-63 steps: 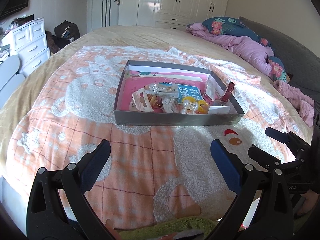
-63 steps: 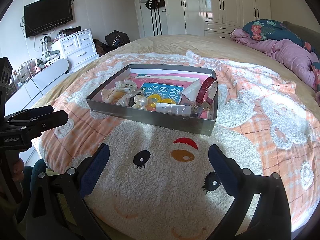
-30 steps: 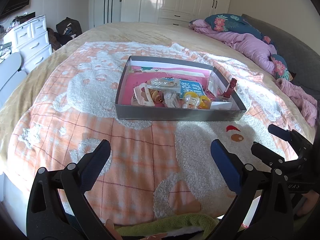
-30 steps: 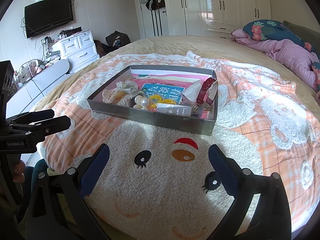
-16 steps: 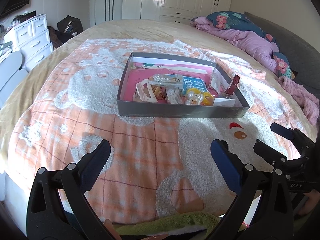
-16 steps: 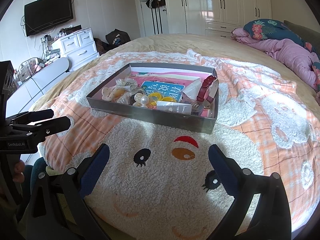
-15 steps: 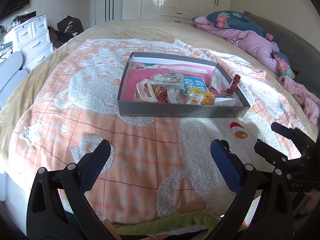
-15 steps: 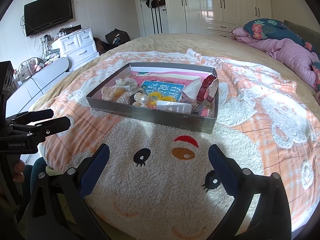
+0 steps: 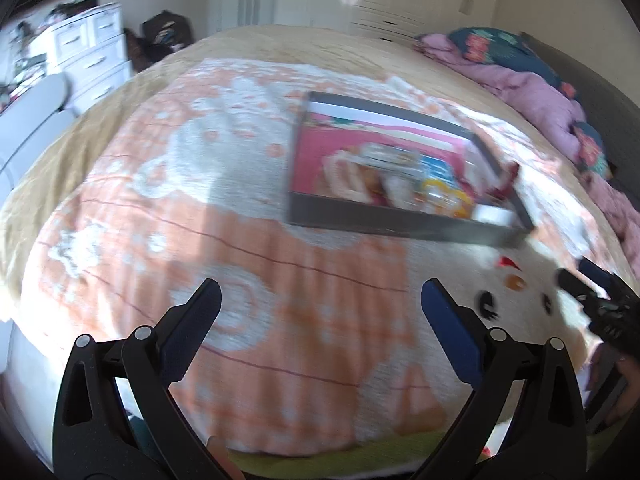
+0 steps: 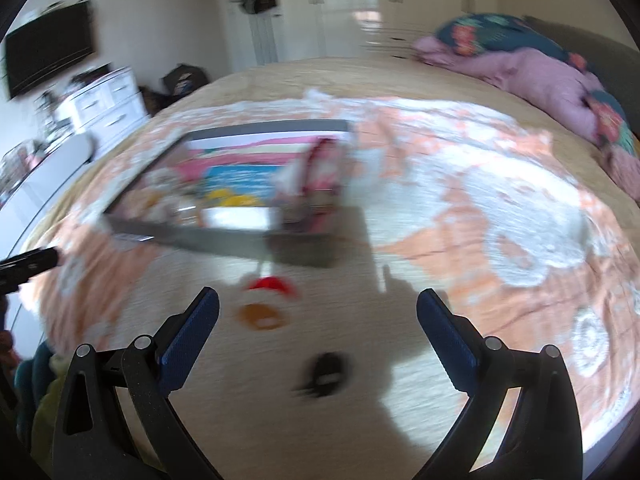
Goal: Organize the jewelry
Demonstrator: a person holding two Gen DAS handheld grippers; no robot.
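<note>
The left gripper has its jaws spread wide with nothing between them, two blue-padded fingers framing bare blanket. The right gripper is the same: jaws wide apart, empty, hovering low over the blanket's white fleecy cartoon face. Each gripper's tip shows at the edge of the other's view, the two held side by side and pointing the same way across the bed.

Ahead of both lies one shallow grey tray, resting on the orange-and-white blanket that covers the bed. It sits beyond the jaws, touching neither gripper. Inside it is a heap of small jewelry pieces; both views are motion-blurred, so they cannot be counted, though yellow rings and one dark red strap stand out. A pink quilt lies at the far right of the bed.
</note>
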